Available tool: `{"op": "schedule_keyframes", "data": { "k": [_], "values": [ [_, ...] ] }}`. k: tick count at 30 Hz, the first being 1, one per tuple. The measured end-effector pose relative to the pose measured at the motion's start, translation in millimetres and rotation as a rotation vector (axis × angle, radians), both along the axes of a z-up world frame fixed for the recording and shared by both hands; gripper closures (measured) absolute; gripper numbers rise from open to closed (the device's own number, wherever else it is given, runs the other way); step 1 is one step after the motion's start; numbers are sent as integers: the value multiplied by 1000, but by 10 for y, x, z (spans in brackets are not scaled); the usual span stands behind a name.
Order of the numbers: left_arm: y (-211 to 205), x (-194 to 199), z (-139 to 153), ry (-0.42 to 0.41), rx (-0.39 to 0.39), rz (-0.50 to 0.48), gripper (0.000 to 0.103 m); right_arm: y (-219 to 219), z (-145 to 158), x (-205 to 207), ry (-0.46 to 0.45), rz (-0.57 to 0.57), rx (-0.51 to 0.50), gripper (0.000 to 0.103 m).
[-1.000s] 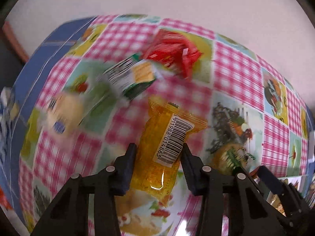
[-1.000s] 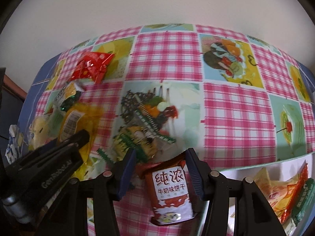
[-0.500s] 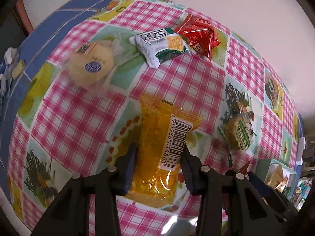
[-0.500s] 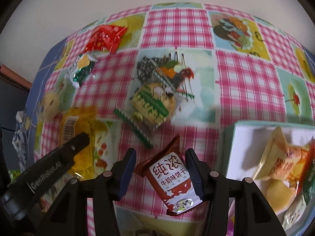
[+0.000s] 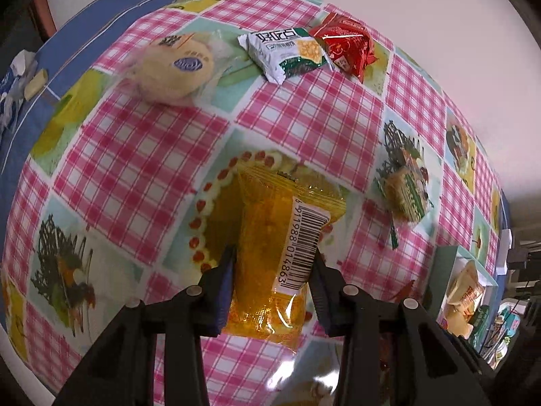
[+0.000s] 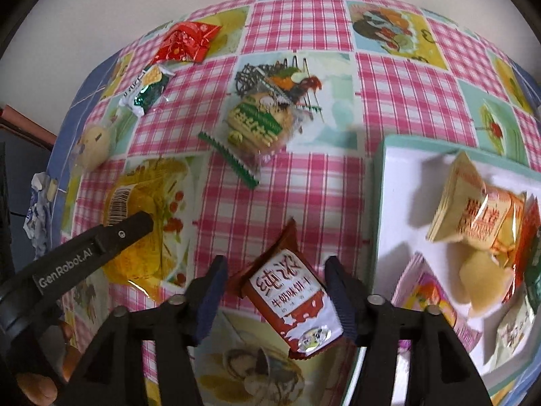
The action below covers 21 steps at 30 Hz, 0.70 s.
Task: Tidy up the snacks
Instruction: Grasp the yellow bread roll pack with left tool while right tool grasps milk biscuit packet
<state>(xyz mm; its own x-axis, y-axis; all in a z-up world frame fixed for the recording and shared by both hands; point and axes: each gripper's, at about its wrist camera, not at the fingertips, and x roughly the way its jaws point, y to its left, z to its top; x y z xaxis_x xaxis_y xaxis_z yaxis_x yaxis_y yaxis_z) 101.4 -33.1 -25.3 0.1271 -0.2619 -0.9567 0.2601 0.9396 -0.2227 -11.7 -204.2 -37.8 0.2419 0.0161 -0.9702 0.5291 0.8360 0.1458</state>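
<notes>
The left gripper (image 5: 272, 280) is clamped on the yellow snack packet (image 5: 270, 253), barcode side up, above the checked tablecloth (image 5: 142, 169). The right gripper (image 6: 274, 291) has just been opening its jaws; the red-brown biscuit packet (image 6: 290, 301) lies between them, left pad clear, just beside the left rim of the white tray (image 6: 399, 176) that holds other snacks. A green-striped biscuit pack (image 6: 257, 128) lies mid-cloth; a red packet (image 5: 348, 47), a white-green packet (image 5: 287, 52) and a round bun (image 5: 175, 71) lie near the far edge

Six snack packets sit outside the tray: one yellow (image 5: 270, 253), one brown-and-white (image 6: 290, 301), one red (image 6: 186, 42), one green-and-white (image 6: 147, 89), one green-striped biscuit (image 6: 258, 128), one round bun (image 5: 175, 71). One tray (image 6: 380, 203).
</notes>
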Motion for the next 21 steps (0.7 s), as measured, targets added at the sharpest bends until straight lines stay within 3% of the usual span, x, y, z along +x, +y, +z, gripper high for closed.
{"op": "schedule_keyframes", "data": {
  "k": [10,21],
  "values": [
    [147,-281,15,38,-16,-10,60,100,84,-279,-17,23,15,33],
    [-41,-538,75,30,25,-46,59,340,127,-340,33,79,-99,35]
  ]
}}
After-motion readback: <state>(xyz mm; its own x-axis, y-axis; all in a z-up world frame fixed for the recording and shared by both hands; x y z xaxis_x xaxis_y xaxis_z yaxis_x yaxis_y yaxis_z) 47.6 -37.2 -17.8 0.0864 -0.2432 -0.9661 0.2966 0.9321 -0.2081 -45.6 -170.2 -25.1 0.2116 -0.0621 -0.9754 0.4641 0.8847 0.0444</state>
